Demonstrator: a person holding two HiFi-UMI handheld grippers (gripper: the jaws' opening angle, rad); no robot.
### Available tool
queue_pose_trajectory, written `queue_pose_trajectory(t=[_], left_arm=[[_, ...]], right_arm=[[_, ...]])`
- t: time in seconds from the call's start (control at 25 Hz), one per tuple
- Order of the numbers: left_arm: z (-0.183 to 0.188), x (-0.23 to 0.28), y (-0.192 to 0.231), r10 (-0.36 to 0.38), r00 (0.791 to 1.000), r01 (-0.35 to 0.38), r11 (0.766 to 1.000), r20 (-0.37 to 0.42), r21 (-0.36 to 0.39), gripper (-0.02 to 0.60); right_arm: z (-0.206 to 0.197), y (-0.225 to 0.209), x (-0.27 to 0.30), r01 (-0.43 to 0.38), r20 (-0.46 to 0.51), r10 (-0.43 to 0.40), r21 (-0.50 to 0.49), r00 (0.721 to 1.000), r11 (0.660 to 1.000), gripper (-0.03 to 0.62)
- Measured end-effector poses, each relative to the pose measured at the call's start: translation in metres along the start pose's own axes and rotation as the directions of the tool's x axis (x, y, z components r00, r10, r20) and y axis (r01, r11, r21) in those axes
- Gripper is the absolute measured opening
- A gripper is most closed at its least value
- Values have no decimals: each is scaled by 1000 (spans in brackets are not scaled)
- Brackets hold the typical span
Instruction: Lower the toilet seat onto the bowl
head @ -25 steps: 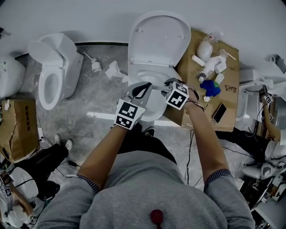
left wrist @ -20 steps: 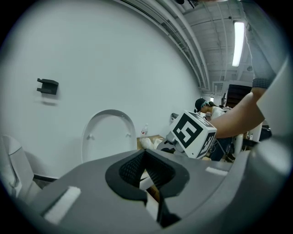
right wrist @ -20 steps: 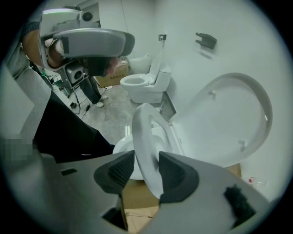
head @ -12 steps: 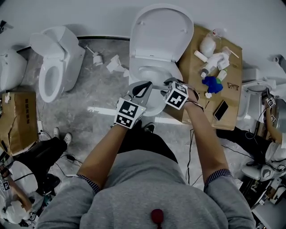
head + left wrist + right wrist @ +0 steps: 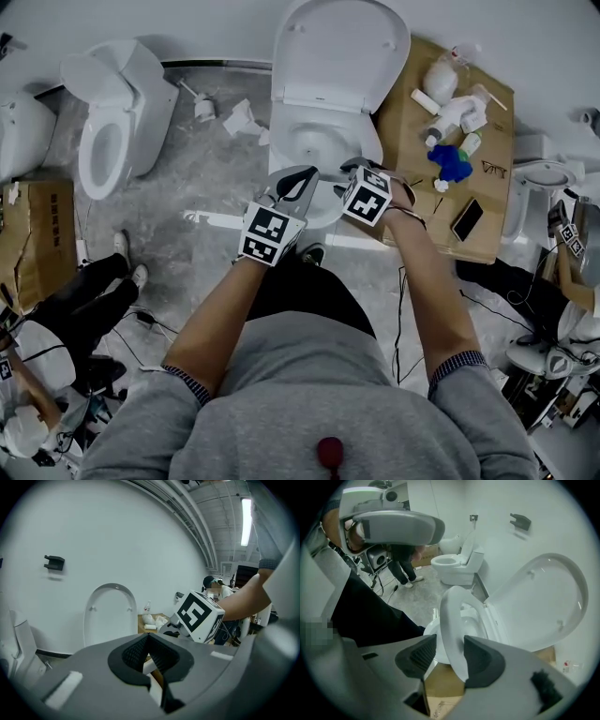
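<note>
Toilet seat point(image 5: 450, 620): partly lowered. It stands tilted between the upright lid point(image 5: 339, 52) and the bowl point(image 5: 286, 150), and no view shows it lying flat on the bowl.
Neighbouring toilet point(image 5: 117, 131): far left, well apart, not involved.
Left gripper point(image 5: 148, 640): pads meet at the tips with nothing between them. It hovers just beside the right gripper over the front of the bowl and has no hold on the seat.
Lid and bowl: the lid stands upright against the wall in all three head views, and the bowl is open beneath the seat.
Right gripper point(image 5: 450, 641): the jaws have just been opening and now stand wide. The seat's front rim runs between them. There is a clear gap at one pad, and the other pad sits close against the rim. No clamping is evident.
Cardboard sheet point(image 5: 403, 141): on the floor right of the bowl, carrying bottles point(image 5: 450, 117) and a phone point(image 5: 466, 218). It is clear of the seat's path.
Change noted: the hold on the seat is being given up. In the head view both grippers stand over the bowl's front much as they did a second ago.
Meaning for task: judged to be the closing stage, not complete. Once let go, the seat must settle by its own weight or be pressed down.
Risk: a hard drop if the hinge is undamped.
</note>
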State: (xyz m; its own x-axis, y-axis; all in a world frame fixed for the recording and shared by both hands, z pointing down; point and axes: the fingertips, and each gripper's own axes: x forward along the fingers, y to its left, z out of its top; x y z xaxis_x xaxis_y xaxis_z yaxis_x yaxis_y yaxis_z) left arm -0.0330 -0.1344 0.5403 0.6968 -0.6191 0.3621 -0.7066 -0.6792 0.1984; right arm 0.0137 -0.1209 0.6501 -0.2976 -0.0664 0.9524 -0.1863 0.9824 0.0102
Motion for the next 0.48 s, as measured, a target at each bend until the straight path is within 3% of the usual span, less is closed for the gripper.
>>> queue_pose_trajectory(t=[0.48], left_arm=[[-48, -9, -17, 24, 999, -25, 999, -34, -21, 9]], right_arm=[[-16, 40, 32, -39, 7, 39, -2, 999, 999, 192]])
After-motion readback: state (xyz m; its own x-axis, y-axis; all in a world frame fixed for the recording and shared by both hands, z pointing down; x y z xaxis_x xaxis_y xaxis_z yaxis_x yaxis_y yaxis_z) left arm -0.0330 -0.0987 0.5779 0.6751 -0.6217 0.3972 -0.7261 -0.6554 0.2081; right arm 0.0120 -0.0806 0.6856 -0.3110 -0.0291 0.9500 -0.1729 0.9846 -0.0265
